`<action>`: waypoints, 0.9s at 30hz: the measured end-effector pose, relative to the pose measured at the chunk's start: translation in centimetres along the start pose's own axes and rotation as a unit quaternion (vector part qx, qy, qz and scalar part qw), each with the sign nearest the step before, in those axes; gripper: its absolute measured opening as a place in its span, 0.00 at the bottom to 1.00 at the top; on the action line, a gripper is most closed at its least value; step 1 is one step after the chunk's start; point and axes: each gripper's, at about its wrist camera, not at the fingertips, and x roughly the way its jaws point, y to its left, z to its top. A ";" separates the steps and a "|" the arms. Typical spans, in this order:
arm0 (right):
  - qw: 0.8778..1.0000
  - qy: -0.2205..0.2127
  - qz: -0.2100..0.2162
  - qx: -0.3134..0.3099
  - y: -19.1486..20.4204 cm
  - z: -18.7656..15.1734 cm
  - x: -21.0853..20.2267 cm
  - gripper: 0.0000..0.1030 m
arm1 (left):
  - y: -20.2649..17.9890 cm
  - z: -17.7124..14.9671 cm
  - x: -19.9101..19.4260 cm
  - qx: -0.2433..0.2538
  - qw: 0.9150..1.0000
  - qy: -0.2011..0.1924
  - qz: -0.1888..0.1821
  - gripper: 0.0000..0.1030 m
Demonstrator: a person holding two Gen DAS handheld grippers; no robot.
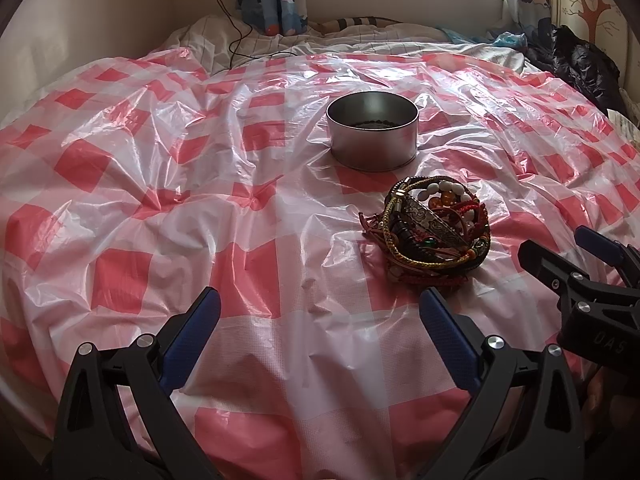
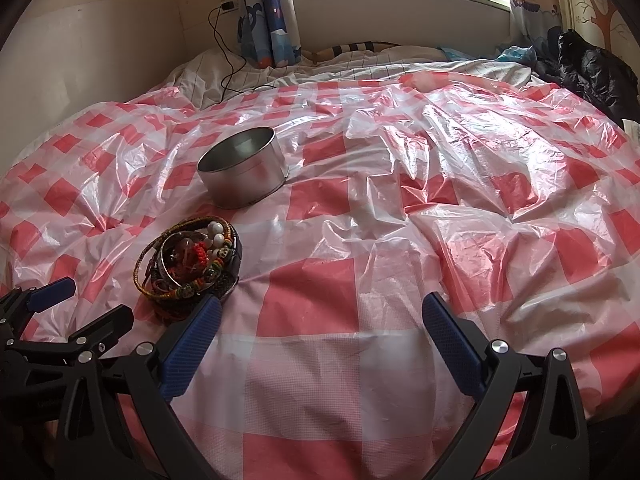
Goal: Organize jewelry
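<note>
A pile of bracelets (image 1: 434,232), with cords, beads and a metal bangle, lies on the red-and-white checked plastic sheet (image 1: 200,208). Behind it stands a round silver tin (image 1: 372,136), open, with something dark at its bottom. My left gripper (image 1: 320,300) is open and empty, near the pile's front left. My right gripper (image 1: 560,248) shows at the right, open, beside the pile. In the right wrist view the pile (image 2: 188,264) lies front left, the tin (image 2: 242,168) behind it. My right gripper (image 2: 322,308) is open and empty; the left gripper (image 2: 86,300) shows at the left edge.
The sheet covers a bed. White bedding (image 2: 280,68), a black cable (image 2: 224,60) and curtains (image 2: 268,12) are at the back under a window. Dark clothing (image 2: 592,68) lies at the far right.
</note>
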 end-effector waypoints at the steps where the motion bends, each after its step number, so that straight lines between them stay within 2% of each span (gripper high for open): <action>1: 1.000 -0.003 0.001 0.000 0.0 0.0 -0.1 0.94 | 0.0 0.0 0.0 0.000 1.000 0.000 0.000 0.93; 6: 0.999 -0.049 0.008 -0.015 0.5 0.4 -2.0 0.94 | 0.1 0.0 0.1 -0.002 1.000 0.001 0.000 0.93; 12: 0.999 -0.029 0.004 -0.039 1.3 0.2 -1.2 0.94 | 0.0 -0.2 0.4 -0.001 1.000 0.006 0.002 0.93; 27: 0.999 -0.010 0.033 -0.021 0.4 0.7 -0.4 0.94 | 0.5 0.4 0.9 -0.013 1.000 0.012 -0.016 0.93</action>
